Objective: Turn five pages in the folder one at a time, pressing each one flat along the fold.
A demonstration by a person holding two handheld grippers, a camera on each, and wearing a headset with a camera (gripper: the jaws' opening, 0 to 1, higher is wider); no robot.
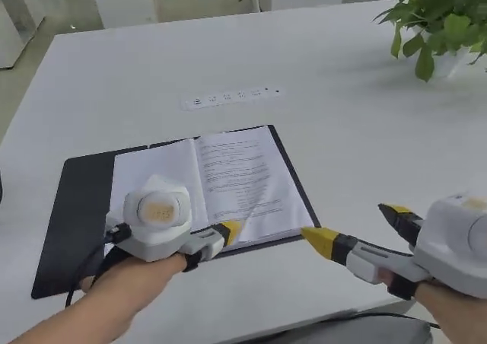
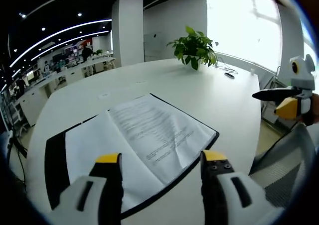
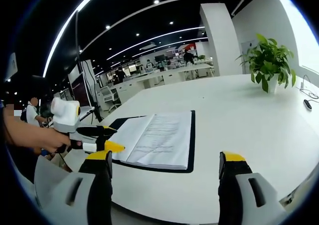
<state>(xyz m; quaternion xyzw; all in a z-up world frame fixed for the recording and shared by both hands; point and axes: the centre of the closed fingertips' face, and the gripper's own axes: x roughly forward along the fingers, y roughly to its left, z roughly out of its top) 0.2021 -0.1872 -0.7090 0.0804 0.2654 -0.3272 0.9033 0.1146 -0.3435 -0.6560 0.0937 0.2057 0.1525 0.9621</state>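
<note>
The black folder (image 1: 91, 207), open with white printed sheets, lies flat on the white tabletop (image 1: 342, 93) directly in front of me, its fold running away from me down the middle. My left gripper (image 2: 160, 158) hangs over the folder's near edge, at the foot of the printed right-hand page (image 1: 240, 180). Its jaws stand apart and grasp nothing, and I cannot tell whether a tip touches the paper. My right gripper (image 1: 358, 224) is off the folder, over bare tabletop just beside the near right corner, its jaws spread wide and likewise empty. No page is lifted, so I judge the next step to be taking the free edge of the right-hand page. Hazard one: the sheets lie stacked tight, so jaws closing on the edge may catch two pages and spoil the one-at-a-time count. Hazard two: a hard pinch or a steep pull may crease or tear the thin paper. Hazard three: the tabletop looks smooth, so a sideways drag may slide the whole folder unless the other gripper steadies it. Hazard four: pressing away from the fold may let the turned page spring back. The white power strip (image 1: 228, 98) and the green potted plant (image 1: 441, 17) are well apart from the work.
</note>
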